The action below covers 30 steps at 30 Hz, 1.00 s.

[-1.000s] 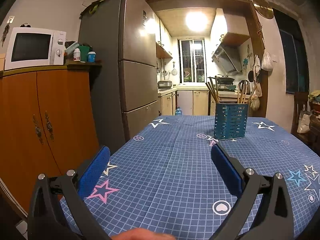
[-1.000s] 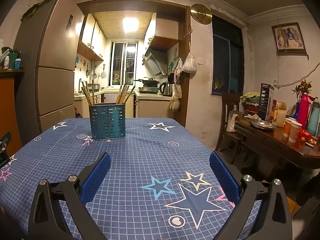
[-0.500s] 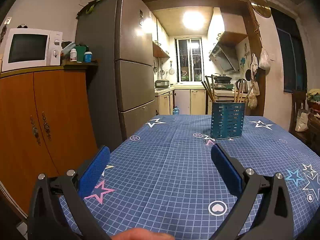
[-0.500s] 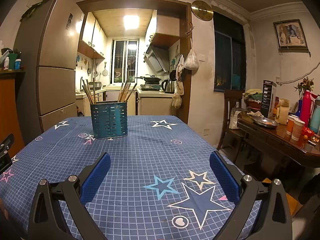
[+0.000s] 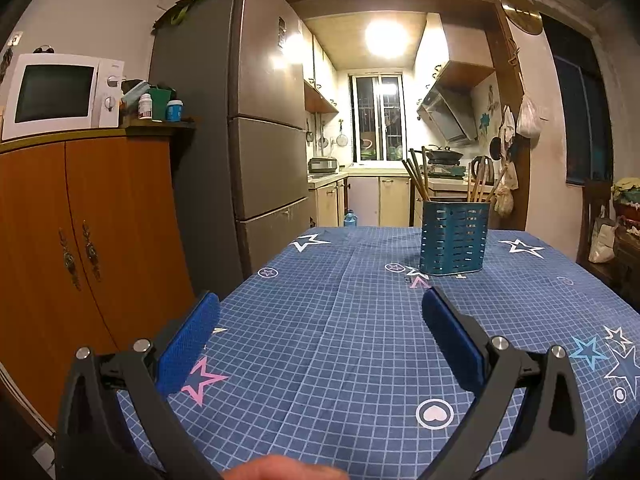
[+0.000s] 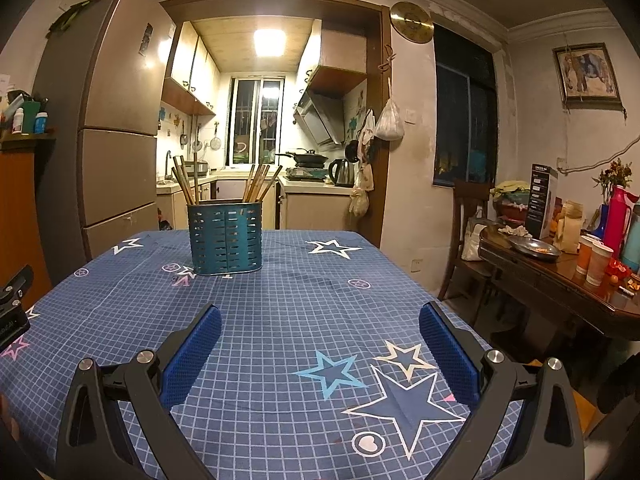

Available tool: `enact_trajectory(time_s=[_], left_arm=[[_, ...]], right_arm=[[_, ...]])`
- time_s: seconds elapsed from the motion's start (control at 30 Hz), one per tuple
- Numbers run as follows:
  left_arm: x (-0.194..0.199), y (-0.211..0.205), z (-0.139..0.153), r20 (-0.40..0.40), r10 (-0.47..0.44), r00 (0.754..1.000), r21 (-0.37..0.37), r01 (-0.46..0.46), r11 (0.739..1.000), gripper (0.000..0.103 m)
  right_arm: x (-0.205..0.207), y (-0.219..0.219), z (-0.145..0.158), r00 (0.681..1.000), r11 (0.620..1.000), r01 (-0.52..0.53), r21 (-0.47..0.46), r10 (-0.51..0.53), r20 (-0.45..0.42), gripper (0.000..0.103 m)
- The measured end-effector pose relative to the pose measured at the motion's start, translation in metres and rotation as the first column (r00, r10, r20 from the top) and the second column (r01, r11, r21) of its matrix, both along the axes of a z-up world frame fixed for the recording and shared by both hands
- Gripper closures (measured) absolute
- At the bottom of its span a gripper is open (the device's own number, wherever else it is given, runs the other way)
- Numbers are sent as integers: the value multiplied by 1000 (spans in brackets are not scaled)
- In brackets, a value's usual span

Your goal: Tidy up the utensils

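Beyond the tabletop's left edge stand an orange wooden cabinet (image 5: 84, 240) with a white microwave (image 5: 60, 94) on top, and next to it a tall steel fridge (image 5: 256, 120). The tabletop (image 5: 320, 340) is covered with a blue checked cloth printed with stars.

The left gripper (image 5: 320, 312) hovers over the near left part of the tabletop. Its blue-padded fingers (image 5: 188, 344) are spread wide with nothing between them. A fingertip of the person's hand (image 5: 280, 470) shows at the bottom edge of the left wrist view.

Toward the far edge of the tabletop, about midway across it, a teal perforated utensil holder (image 6: 225, 236) stands upright on the cloth. Wooden chopsticks (image 6: 184, 180) lean in its left half and a second bunch leans in its right half. It is well apart from both grippers.

The right gripper (image 6: 319, 312) hovers over the near right part of the tabletop, its fingers (image 6: 450, 354) likewise spread wide and empty. A black part of the left gripper shows at the left edge of the right wrist view.

Past the right edge stand a dark wooden chair (image 6: 468, 236) and a side table (image 6: 560, 284) with a metal dish, paper cups, a box and flasks.
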<state>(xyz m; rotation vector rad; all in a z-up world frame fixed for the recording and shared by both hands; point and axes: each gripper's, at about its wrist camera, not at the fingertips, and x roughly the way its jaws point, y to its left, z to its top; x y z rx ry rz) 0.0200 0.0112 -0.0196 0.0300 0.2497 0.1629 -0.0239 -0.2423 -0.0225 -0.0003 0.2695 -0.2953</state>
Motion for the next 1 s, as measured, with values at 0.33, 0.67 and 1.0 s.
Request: enact_trajectory(time_s=[0.33, 0.67, 1.0], left_arm=[[0, -8, -6, -12, -16, 1000, 1, 16, 1000, 5], [-4, -15, -5, -12, -32, 999, 8, 32, 999, 5], [-5, -11, -2, -3, -33, 999, 0, 33, 999, 5]], right_arm=[[-7, -2, -1, 999, 1000, 10, -3, -10, 32, 4], [-9, 1, -1, 999, 1000, -27, 1, 27, 23, 4], [-7, -5, 2, 999, 997, -38, 74, 37, 14, 4]])
